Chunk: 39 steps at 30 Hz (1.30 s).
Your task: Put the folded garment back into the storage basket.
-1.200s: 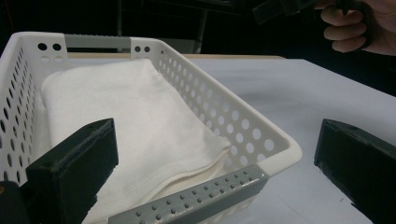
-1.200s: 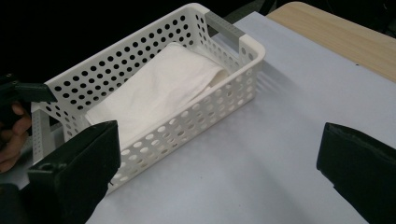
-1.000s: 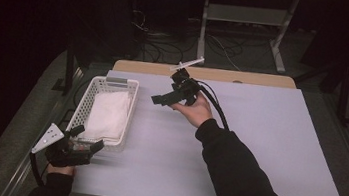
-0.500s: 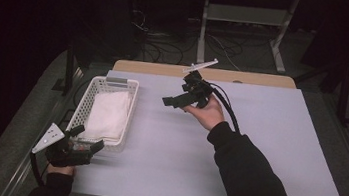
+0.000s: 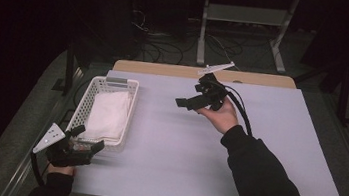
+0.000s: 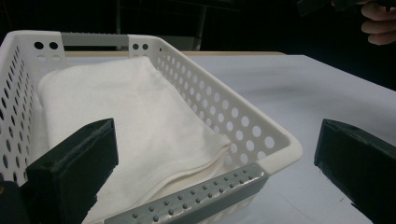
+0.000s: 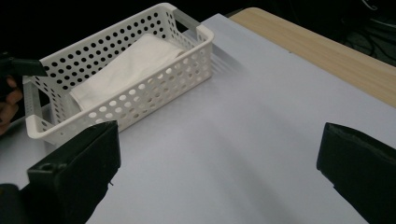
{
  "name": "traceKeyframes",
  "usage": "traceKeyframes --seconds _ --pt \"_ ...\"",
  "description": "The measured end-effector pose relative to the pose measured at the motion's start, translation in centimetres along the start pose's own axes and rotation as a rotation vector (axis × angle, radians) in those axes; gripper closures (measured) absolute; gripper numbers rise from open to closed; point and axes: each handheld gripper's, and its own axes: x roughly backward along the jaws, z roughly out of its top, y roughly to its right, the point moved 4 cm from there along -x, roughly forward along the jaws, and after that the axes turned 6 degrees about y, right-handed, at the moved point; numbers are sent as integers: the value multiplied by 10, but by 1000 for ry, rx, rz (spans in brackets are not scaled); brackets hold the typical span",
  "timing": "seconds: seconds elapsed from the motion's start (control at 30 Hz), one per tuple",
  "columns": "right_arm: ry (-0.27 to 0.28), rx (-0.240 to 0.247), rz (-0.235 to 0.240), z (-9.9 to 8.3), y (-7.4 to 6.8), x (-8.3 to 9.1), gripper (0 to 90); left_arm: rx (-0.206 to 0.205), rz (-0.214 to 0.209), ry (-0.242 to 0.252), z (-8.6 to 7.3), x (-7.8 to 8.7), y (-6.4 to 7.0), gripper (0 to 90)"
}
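A white perforated basket (image 5: 131, 107) with grey handles stands at the table's left and holds a folded white cloth (image 5: 107, 112). My left gripper (image 5: 89, 137) sits low at the basket's near end, open. Its jaws straddle the near right corner of the basket (image 6: 275, 135), and the cloth (image 6: 135, 121) lies just beyond. My right gripper (image 5: 185, 99) is held above the far middle of the table, open and empty, pointing left. From there I see the basket (image 7: 154, 93), the cloth (image 7: 126, 65) and the left gripper (image 7: 18, 67) farther off.
The pale lilac table top (image 5: 165, 157) stretches bare from the basket to the right edge. A wooden strip (image 5: 176, 70) runs along the far edge. Behind it, on the dark floor, are a metal stand (image 5: 241, 30) and cables.
My right gripper has moved to the right, away from the basket, still open. The left gripper and the basket have stayed put.
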Motion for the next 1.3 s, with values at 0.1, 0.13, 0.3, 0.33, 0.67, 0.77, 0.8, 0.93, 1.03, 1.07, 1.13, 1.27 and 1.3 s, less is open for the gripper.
traceKeyframes --seconds 0.1,0.13,0.3,0.33,0.67,0.77,0.8,0.93,1.03,1.07,1.13,1.27,1.3 --pt "12 -5 -16 -2 4 7 0 -1 1 -1 0 0 0 0" --pt "15 -5 -22 -3 6 10 0 0 1 -1 0 0 0 0" --pt "12 3 -34 -7 12 19 0 -1 1 -1 0 0 0 0" --pt "11 4 -37 -9 13 21 0 -1 1 -2 0 0 0 0" --pt "6 -9 -57 -21 23 37 0 -1 4 -2 0 0 0 0" --pt "7 -6 -66 -25 25 43 0 0 4 -3 0 0 0 0" --pt "9 -7 -68 -26 25 45 0 -1 4 -2 0 0 0 0" --pt "12 -5 -75 -32 27 53 0 -1 4 -4 0 0 0 0" --pt "21 -6 -81 -36 28 59 0 0 4 -3 0 0 0 0" --pt "24 -6 -86 -37 29 61 0 0 5 -4 0 0 0 0" --pt "26 -7 -91 -40 31 65 0 0 5 -6 -1 -1 0 0" --pt "37 -21 -101 -47 36 73 0 -2 5 -8 -1 -1 1 0" --pt "38 -21 -99 -48 37 76 0 -1 5 -7 -1 -1 0 0"
